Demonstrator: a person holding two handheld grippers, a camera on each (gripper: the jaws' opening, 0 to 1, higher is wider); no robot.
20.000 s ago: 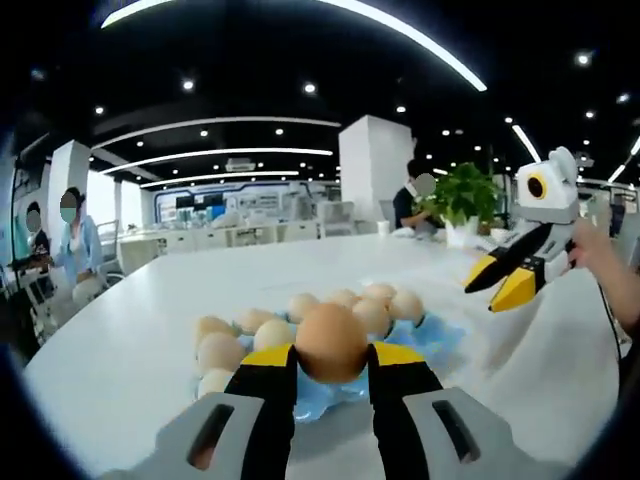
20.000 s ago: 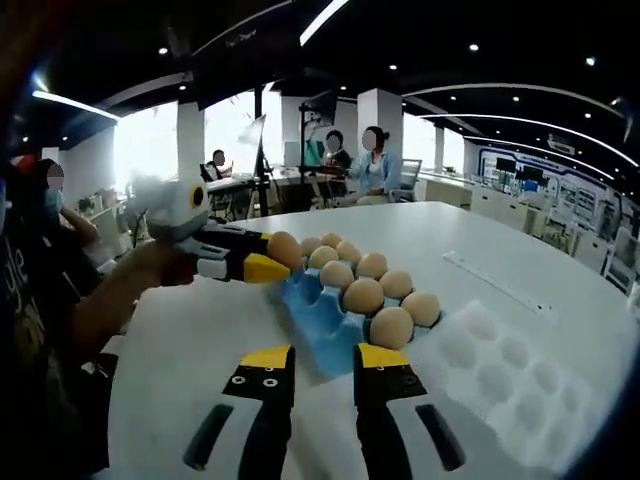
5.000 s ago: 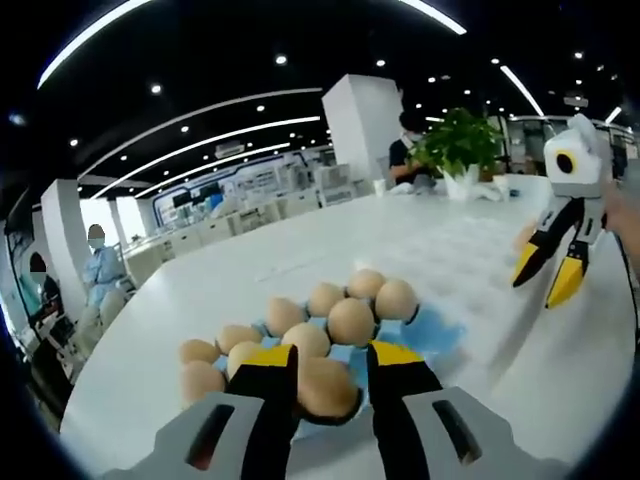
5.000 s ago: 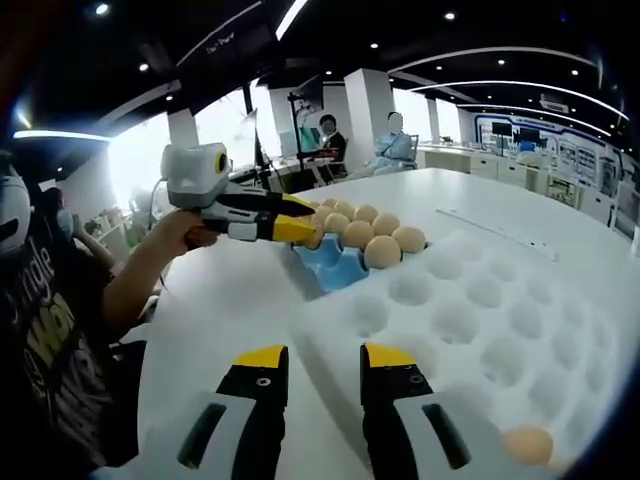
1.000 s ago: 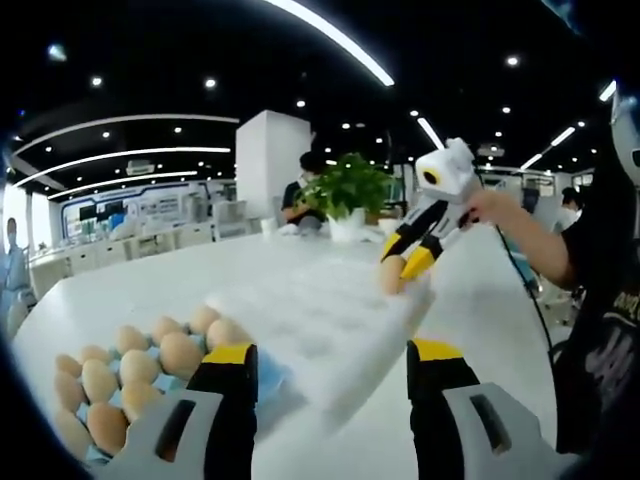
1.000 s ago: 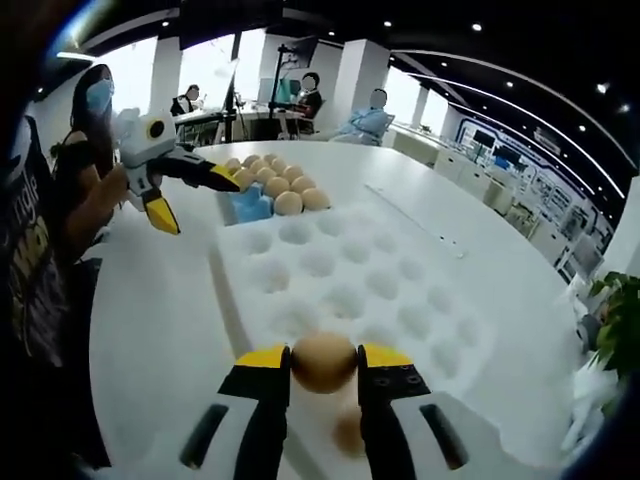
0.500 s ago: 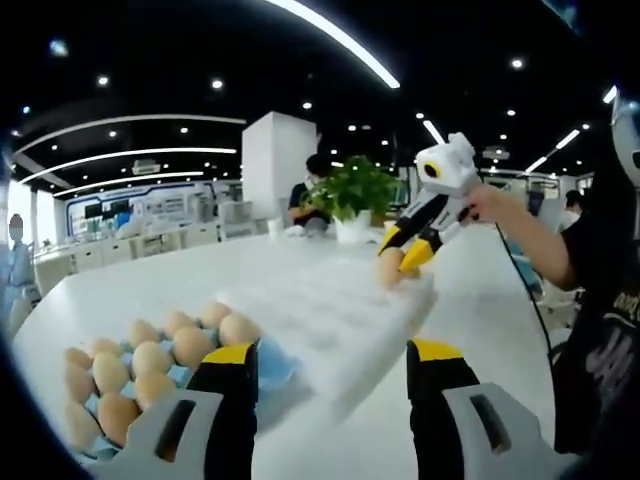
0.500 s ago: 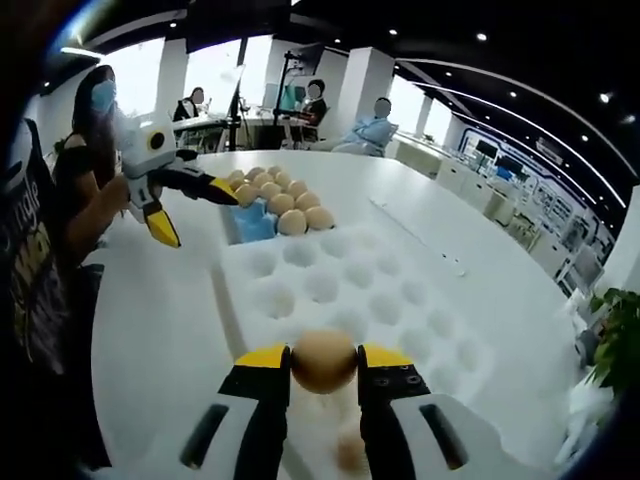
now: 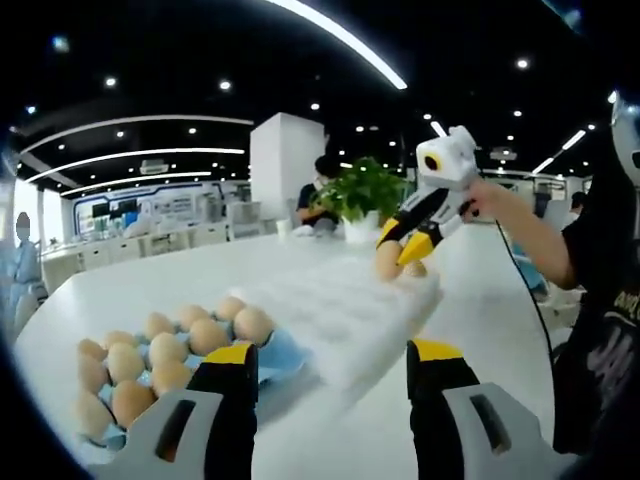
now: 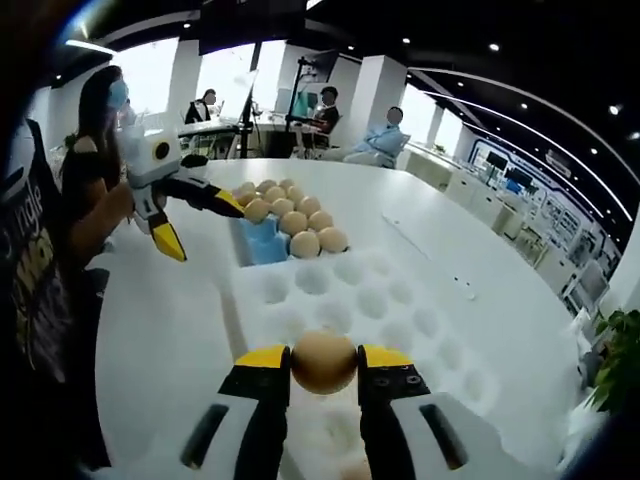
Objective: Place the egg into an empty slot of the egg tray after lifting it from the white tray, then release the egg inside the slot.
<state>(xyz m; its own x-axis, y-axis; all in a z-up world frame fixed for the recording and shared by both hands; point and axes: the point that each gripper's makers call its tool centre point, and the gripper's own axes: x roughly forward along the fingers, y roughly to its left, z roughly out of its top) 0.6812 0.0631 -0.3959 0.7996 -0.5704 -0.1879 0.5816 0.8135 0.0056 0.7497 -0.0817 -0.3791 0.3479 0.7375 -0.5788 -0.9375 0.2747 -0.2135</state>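
a: right gripper (image 10: 323, 362)?
b: jaws clamped on an egg (image 10: 323, 361), held above the white tray (image 10: 420, 330); the blue egg tray (image 10: 262, 240) lies beyond the jaw tips.
a: left gripper (image 9: 330, 365)?
b: jaws wide, nothing between; egg tray just outside its left jaw.

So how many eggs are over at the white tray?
2: one egg clamped in the right gripper over the white tray, a second egg lying on that tray beside it. The gripper may hide more.
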